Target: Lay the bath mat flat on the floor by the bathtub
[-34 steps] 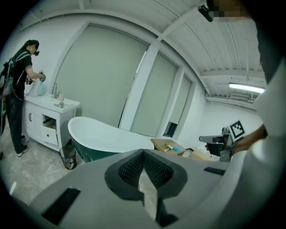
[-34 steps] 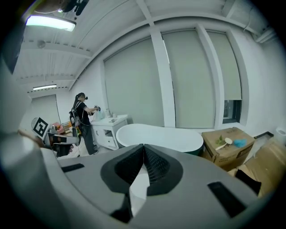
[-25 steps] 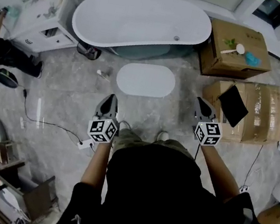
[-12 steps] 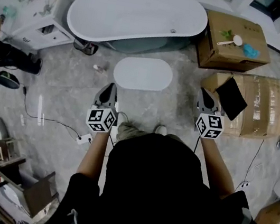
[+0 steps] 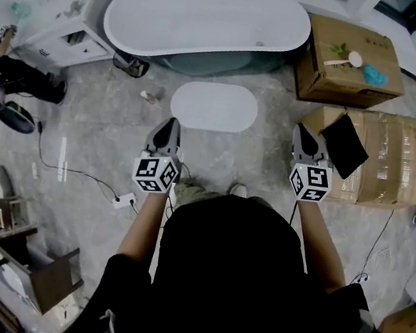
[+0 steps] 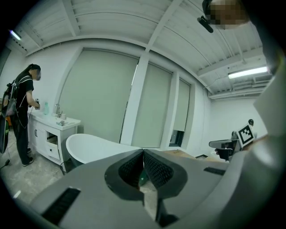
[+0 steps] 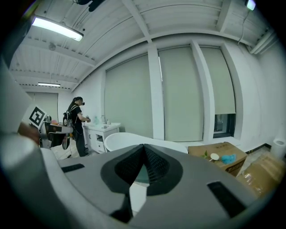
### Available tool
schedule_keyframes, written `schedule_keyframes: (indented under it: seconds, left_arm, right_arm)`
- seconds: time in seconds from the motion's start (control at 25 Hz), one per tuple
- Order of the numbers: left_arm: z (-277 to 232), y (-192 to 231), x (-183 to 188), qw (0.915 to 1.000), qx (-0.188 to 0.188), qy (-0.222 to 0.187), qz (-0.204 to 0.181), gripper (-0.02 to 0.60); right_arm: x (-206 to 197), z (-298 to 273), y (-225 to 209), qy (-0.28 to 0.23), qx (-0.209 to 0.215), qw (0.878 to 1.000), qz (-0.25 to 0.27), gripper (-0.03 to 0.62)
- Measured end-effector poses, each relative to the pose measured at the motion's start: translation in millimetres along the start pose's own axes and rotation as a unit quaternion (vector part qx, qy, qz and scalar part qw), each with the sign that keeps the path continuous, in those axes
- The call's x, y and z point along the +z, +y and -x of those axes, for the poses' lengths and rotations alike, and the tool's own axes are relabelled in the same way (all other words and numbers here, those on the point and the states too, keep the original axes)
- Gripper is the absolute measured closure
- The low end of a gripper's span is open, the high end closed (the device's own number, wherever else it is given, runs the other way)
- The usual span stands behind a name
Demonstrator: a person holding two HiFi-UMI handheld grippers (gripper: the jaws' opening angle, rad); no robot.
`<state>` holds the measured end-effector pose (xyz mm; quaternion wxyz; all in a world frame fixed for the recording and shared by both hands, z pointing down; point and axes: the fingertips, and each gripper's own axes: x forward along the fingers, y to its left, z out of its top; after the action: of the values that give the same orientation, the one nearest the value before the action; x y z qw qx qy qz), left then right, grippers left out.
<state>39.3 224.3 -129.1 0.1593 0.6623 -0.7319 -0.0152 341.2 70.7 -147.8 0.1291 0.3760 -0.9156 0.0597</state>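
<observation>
A pale oval bath mat [image 5: 214, 106] lies flat on the grey marble floor just in front of the white freestanding bathtub [image 5: 208, 20]. My left gripper [image 5: 168, 131] hangs over the floor a little short of the mat's near left edge, jaws shut and empty. My right gripper [image 5: 305, 141] is held to the mat's right, near the taped cardboard box [image 5: 384, 161], also shut with nothing in it. In the left gripper view the bathtub [image 6: 96, 149] shows beyond the closed jaws. The right gripper view has the bathtub [image 7: 147, 141] behind its closed jaws.
An open cardboard box [image 5: 352, 63] with small items stands right of the tub, with a black pad [image 5: 344, 145] on the taped box. A white vanity [image 5: 62, 20] is at the tub's left, where another person [image 5: 9, 75] stands. A cable [image 5: 72, 171] and clutter lie on the floor at left.
Both grippers have shifted slightly toward the tub together with the head view. The mat lies unchanged on the floor.
</observation>
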Motion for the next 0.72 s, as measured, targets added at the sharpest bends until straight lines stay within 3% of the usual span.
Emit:
schedule_keyframes:
  seconds: [0.72]
  left_arm:
    - [42.4,-32.6,-21.2,1.0000,-0.006,0.006,-0.005,0.561]
  right_arm:
    - [-24.3,51.9,18.1,0.004,0.025,1.000,-0.004,0.572]
